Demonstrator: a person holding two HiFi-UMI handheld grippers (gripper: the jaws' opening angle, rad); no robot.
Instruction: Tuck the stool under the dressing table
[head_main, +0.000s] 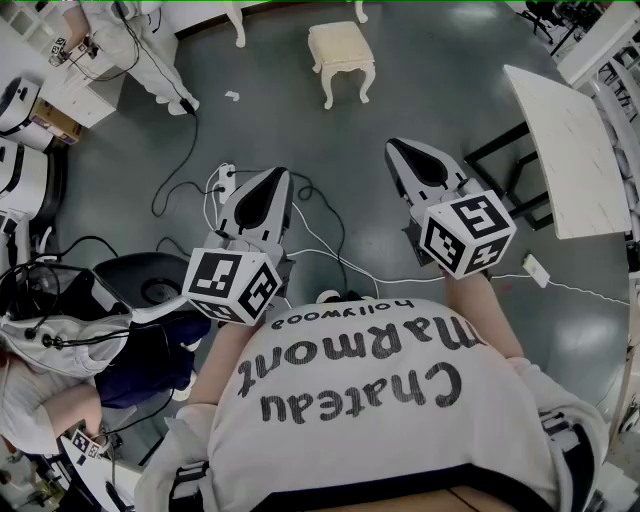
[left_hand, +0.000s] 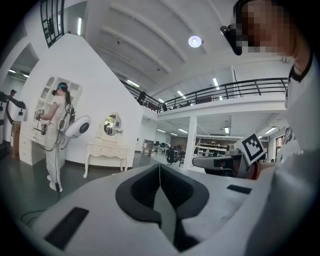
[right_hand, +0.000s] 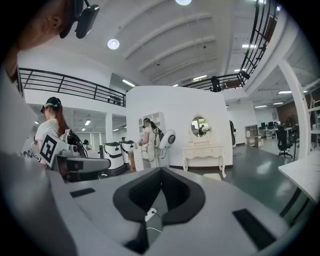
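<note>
A cream stool (head_main: 342, 55) with a cushioned top stands on the grey floor, well ahead of both grippers. Behind it, at the picture's top edge, only the white legs of the dressing table (head_main: 238, 27) show. The whole dressing table (left_hand: 106, 152), with its oval mirror, stands against a white wall in the left gripper view, and the same dressing table (right_hand: 204, 152) appears in the right gripper view. My left gripper (head_main: 274, 174) is held level in the air, jaws shut with nothing between them. Beside it my right gripper (head_main: 394, 146) is also shut and empty. Neither touches the stool.
A white tabletop on a black frame (head_main: 565, 150) stands at the right. Cables (head_main: 330, 250) and a power strip (head_main: 225, 180) lie on the floor below the grippers. A person (head_main: 130, 40) stands at the far left by white shelving; white machines (head_main: 20, 180) line the left edge.
</note>
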